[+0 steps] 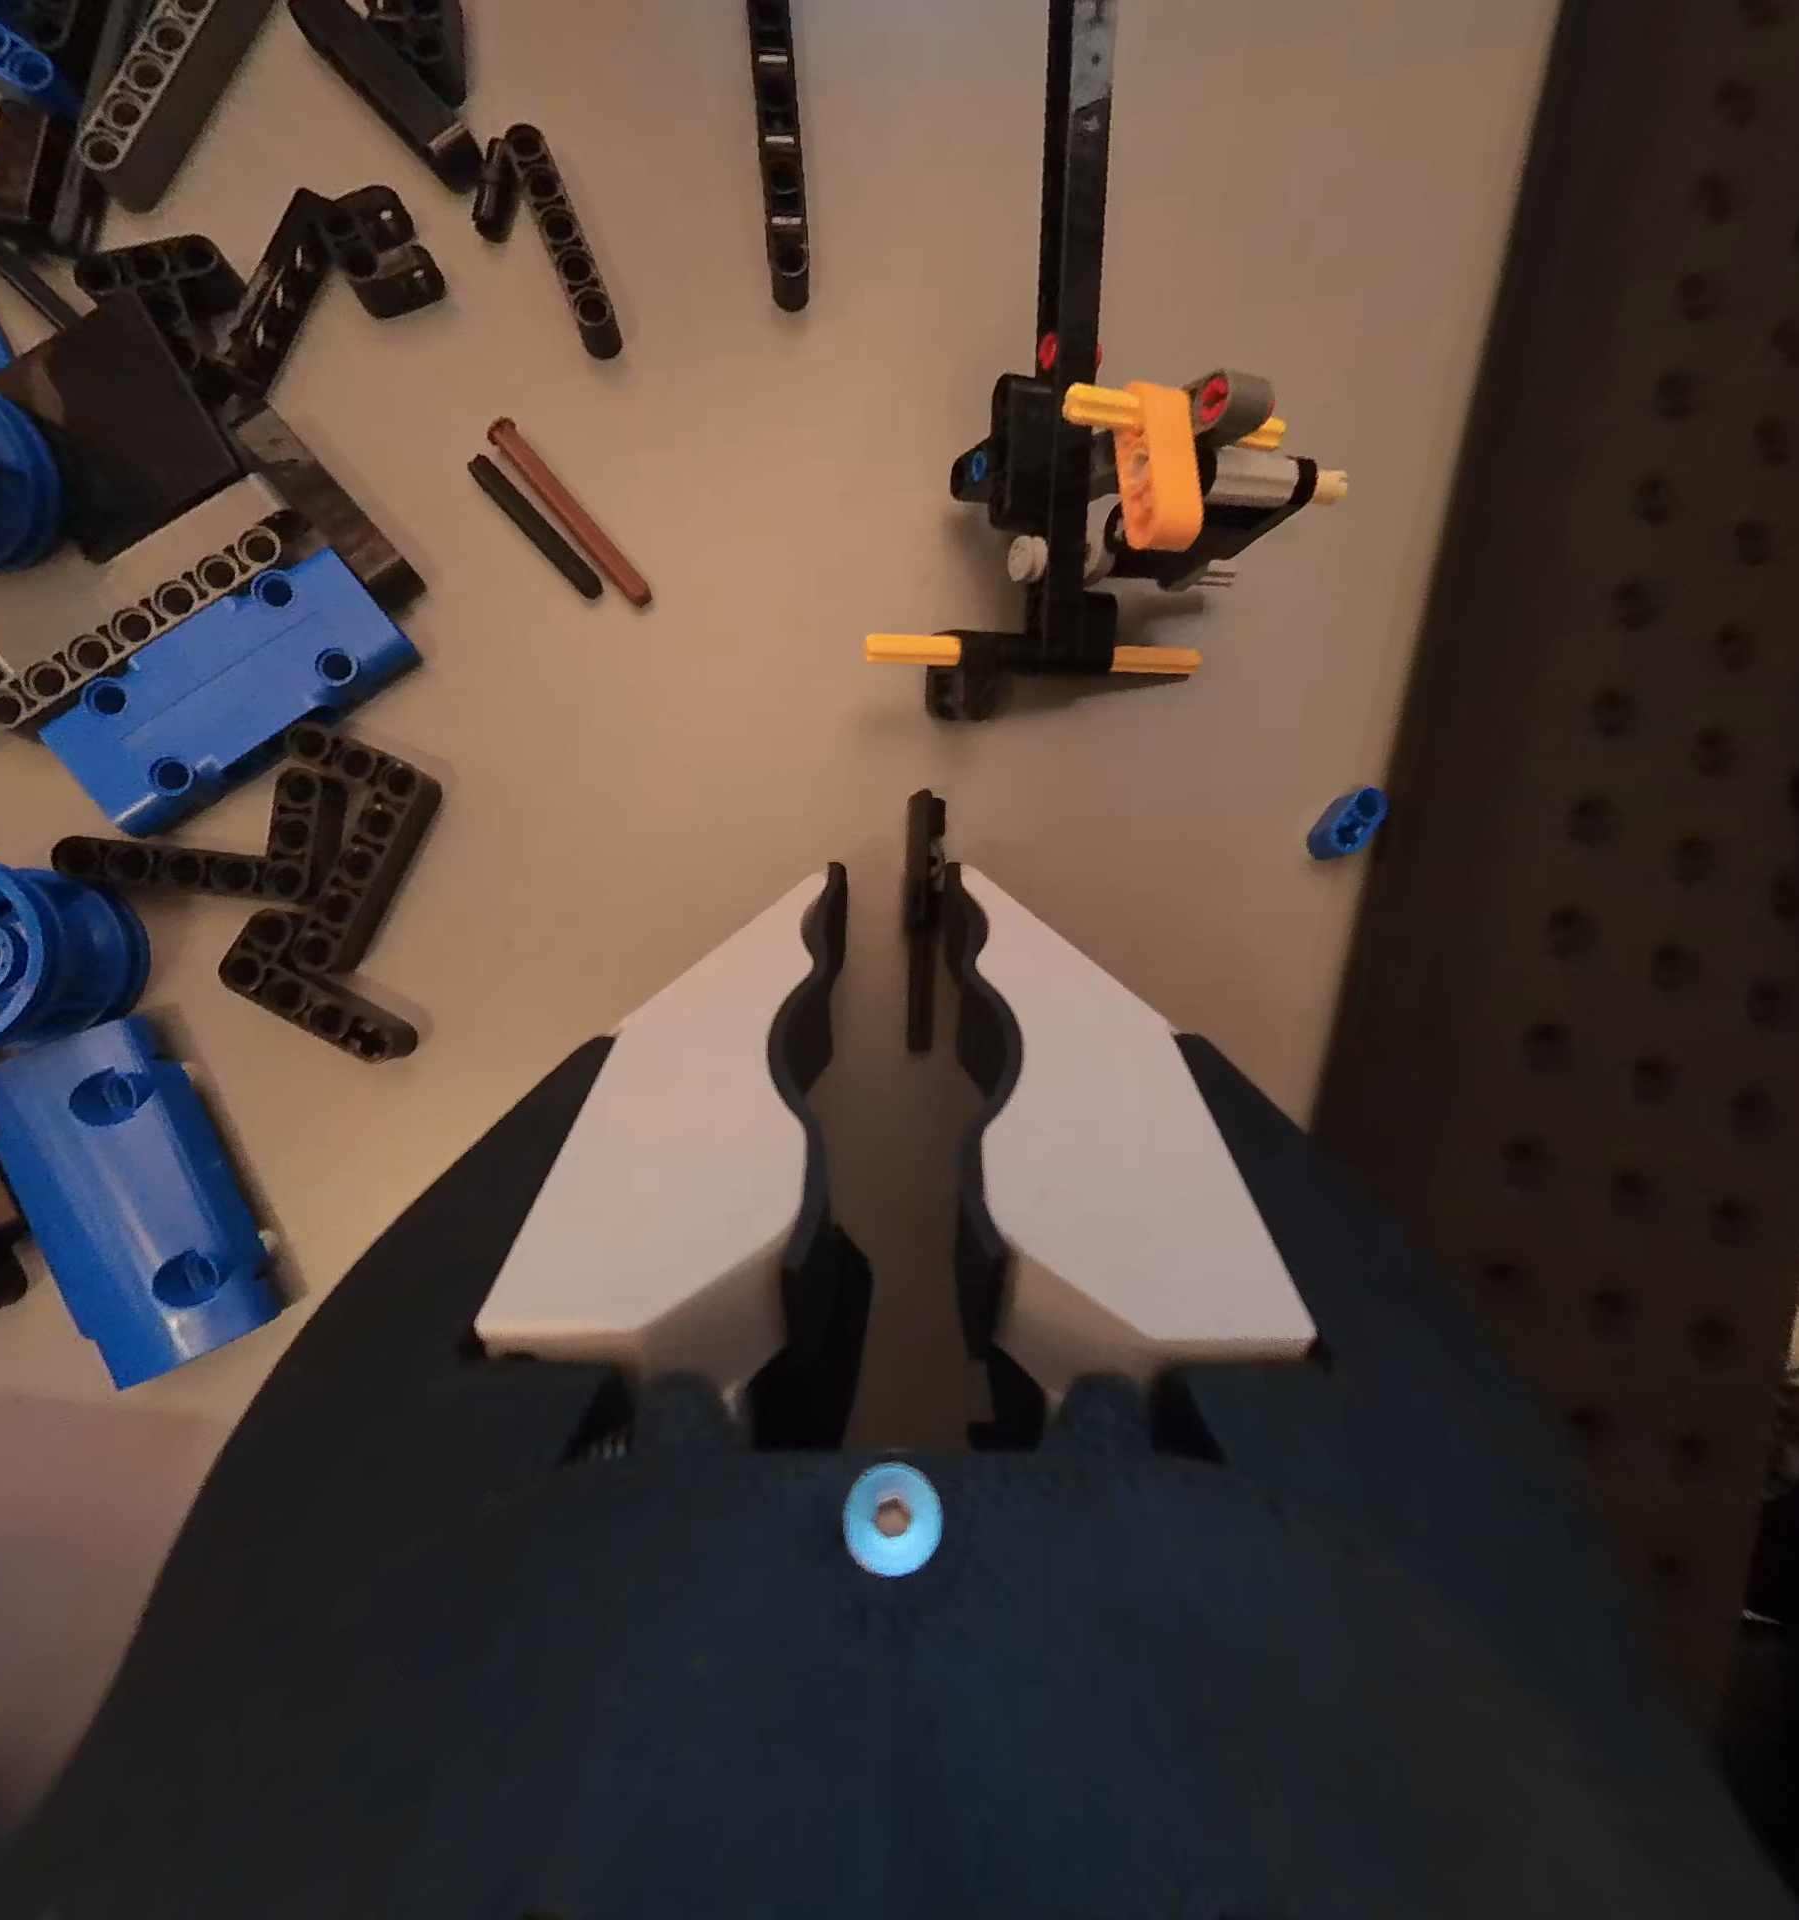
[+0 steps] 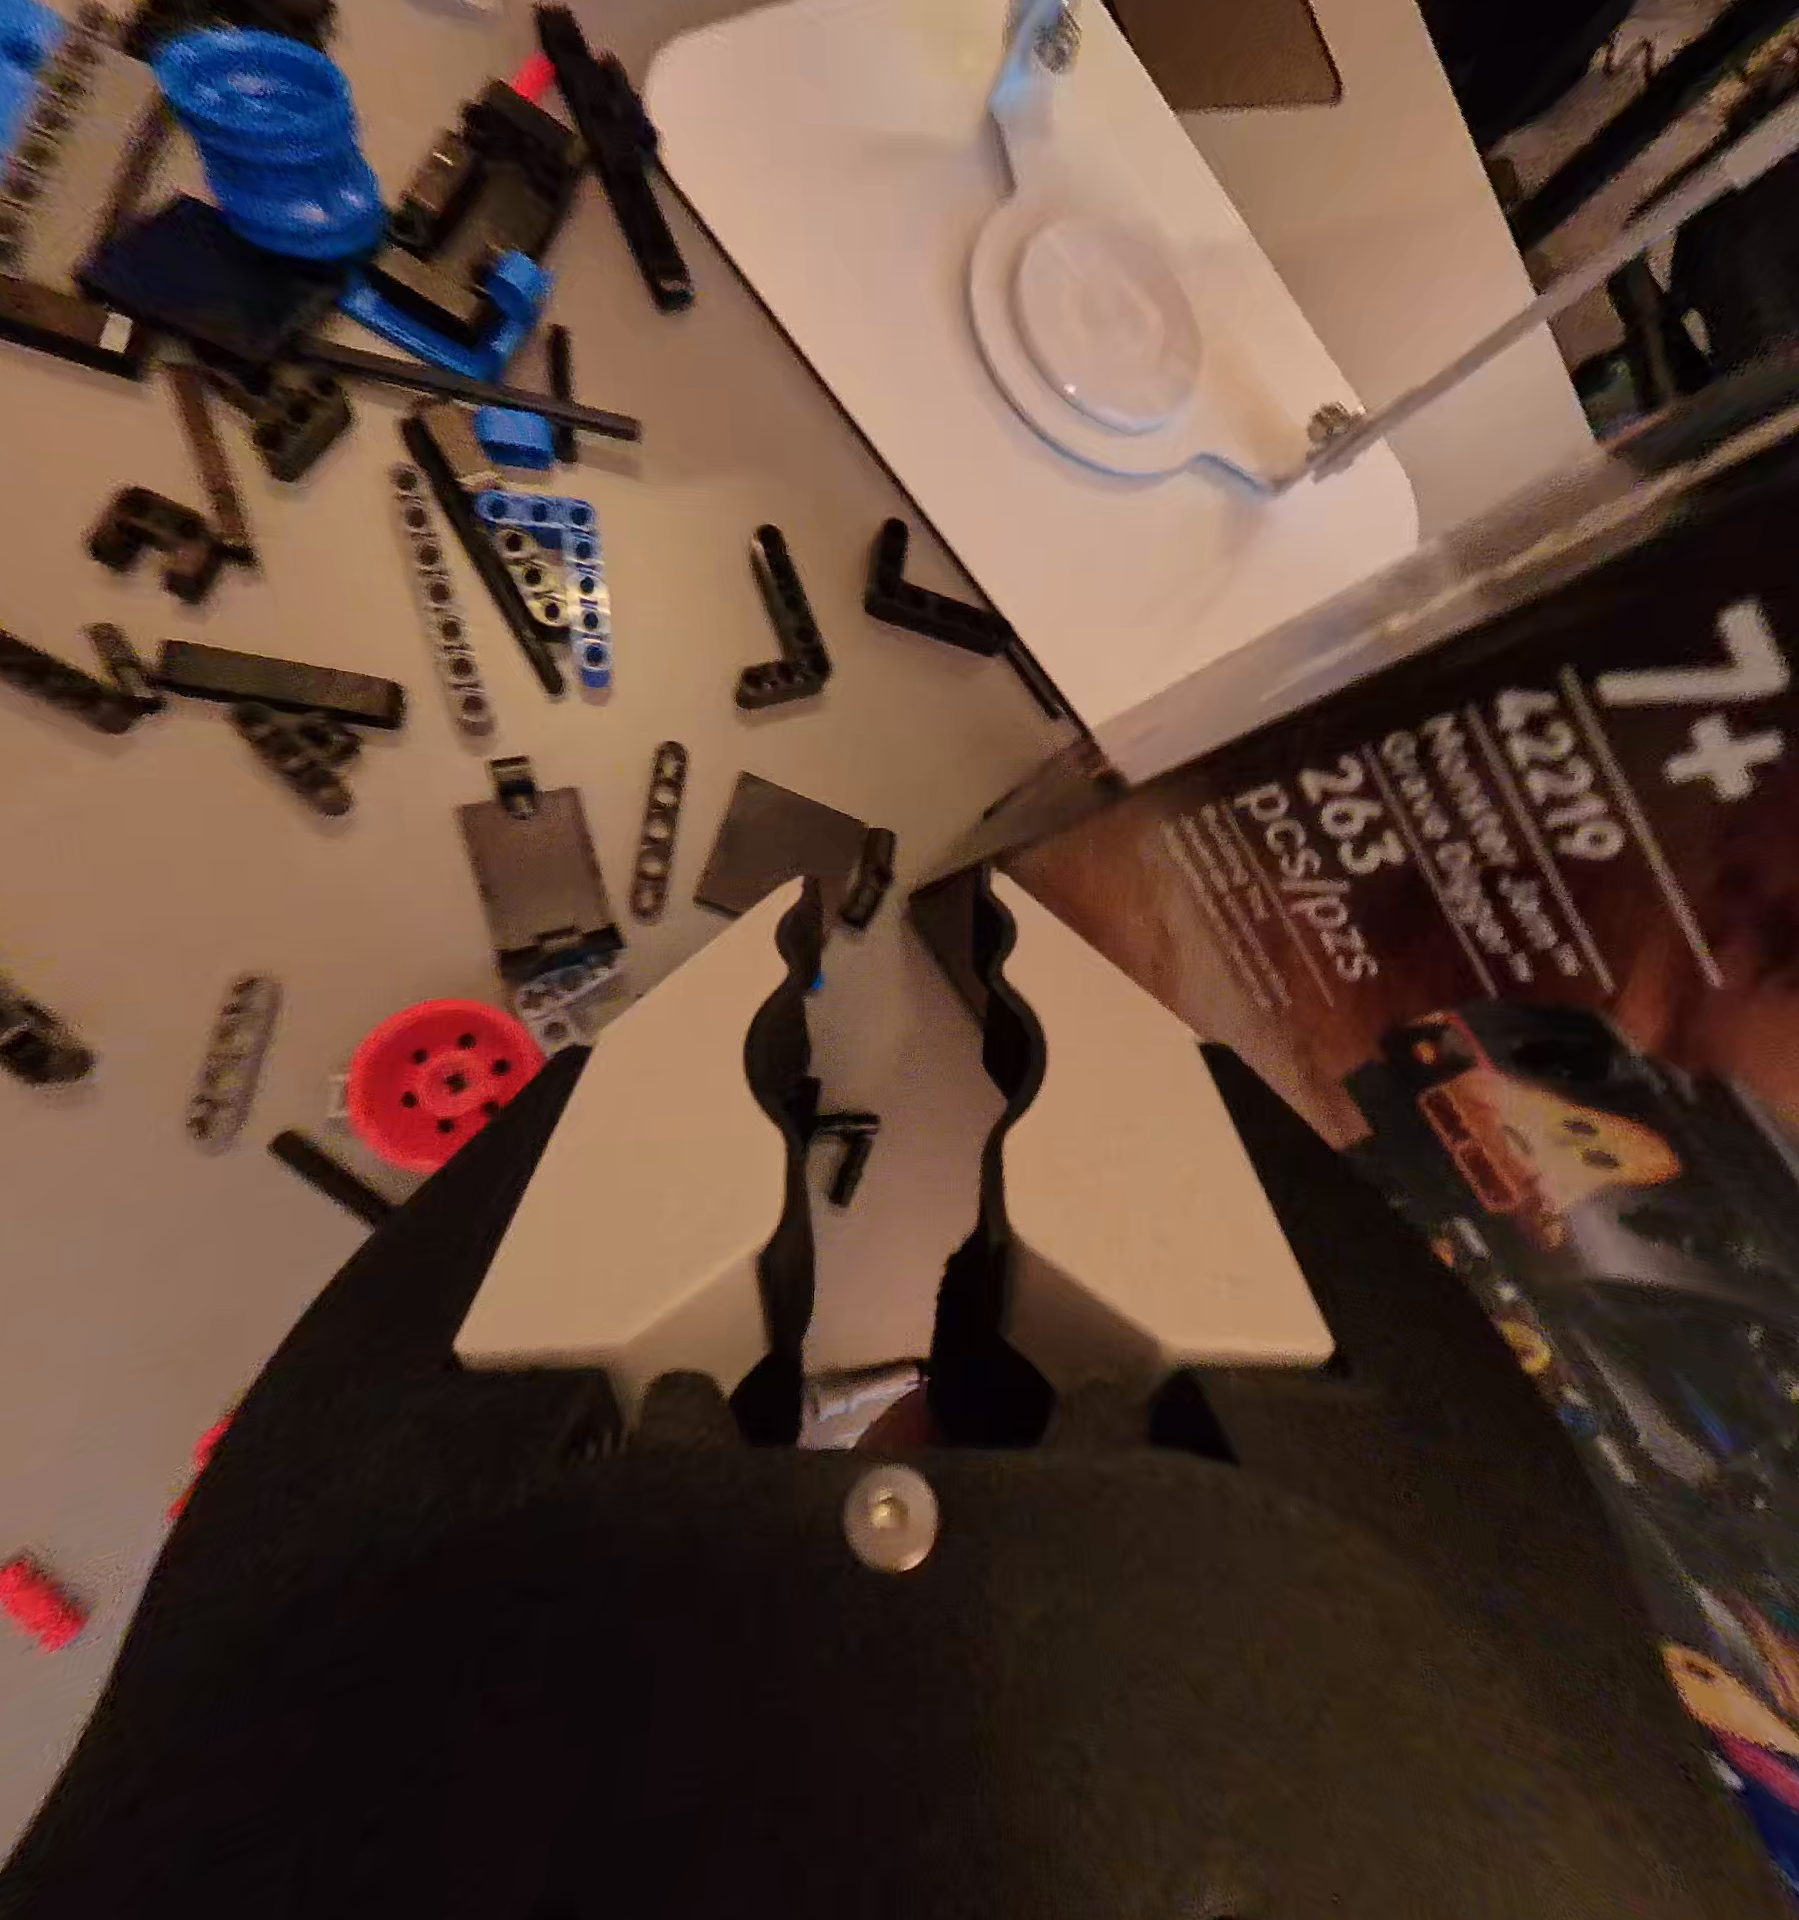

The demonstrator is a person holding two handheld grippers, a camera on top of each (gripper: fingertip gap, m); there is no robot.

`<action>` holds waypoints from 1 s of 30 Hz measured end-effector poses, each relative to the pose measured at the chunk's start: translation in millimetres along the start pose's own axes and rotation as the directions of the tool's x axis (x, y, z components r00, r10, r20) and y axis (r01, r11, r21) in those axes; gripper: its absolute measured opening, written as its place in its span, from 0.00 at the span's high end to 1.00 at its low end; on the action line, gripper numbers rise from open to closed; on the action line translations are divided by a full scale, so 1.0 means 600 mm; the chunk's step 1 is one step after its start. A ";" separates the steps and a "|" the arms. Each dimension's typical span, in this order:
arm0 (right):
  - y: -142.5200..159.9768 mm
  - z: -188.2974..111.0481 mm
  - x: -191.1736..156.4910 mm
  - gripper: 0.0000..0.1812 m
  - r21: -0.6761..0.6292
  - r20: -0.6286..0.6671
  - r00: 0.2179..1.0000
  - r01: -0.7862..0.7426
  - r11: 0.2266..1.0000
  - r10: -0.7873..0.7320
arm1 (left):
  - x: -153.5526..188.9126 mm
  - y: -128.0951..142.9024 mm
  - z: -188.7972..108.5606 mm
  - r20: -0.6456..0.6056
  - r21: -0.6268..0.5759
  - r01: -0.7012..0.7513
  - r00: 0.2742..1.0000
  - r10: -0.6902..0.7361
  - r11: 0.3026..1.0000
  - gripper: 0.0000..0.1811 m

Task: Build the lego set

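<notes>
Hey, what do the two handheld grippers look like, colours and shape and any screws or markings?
Both share one design. The left gripper has a dark navy-black body, two pale wedge-shaped fingers lined with wavy black pads, and a light blue washer at its base. The right gripper looks the same, but its washer is silver. No cables or sleeves show.

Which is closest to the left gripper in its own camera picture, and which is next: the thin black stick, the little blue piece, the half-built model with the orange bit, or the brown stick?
Measured from the left gripper:
1. Thin black stick, between its fingertips.
2. Little blue piece, off to the right near the dark pegboard.
3. Half-built model, straight ahead, and brown stick, ahead-left: too close to call.
</notes>
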State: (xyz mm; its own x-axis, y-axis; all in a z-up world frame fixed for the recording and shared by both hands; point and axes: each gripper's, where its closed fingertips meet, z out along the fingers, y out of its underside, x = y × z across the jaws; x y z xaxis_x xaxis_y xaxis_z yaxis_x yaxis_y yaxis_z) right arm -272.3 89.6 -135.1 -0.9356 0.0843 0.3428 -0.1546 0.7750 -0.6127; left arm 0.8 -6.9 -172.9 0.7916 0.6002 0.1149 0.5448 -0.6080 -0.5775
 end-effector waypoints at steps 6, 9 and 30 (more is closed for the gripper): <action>0.003 0.005 -0.001 0.86 -0.032 -0.021 1.000 0.022 0.999 -0.023 | -0.003 -0.001 0.000 -0.008 0.014 0.000 1.000 0.000 1.000 0.91; -0.025 0.019 -0.025 0.85 -0.004 0.022 0.999 0.044 0.999 -0.044 | -0.004 -0.002 0.000 -0.006 0.015 0.001 1.000 -0.001 1.000 0.91; -0.189 0.134 -0.207 0.75 0.125 0.423 0.891 0.121 0.985 -0.163 | 0.011 0.006 -0.004 -0.030 0.002 -0.005 1.000 0.005 1.000 0.89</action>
State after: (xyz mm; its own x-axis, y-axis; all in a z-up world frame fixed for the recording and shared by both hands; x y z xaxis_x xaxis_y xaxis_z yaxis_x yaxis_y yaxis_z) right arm -164.1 -59.1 -165.7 -0.9430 -0.3161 0.1040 -0.3048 0.6950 -0.6512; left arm 9.0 -6.4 -172.2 0.8023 0.5810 0.1366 0.5402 -0.6096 -0.5801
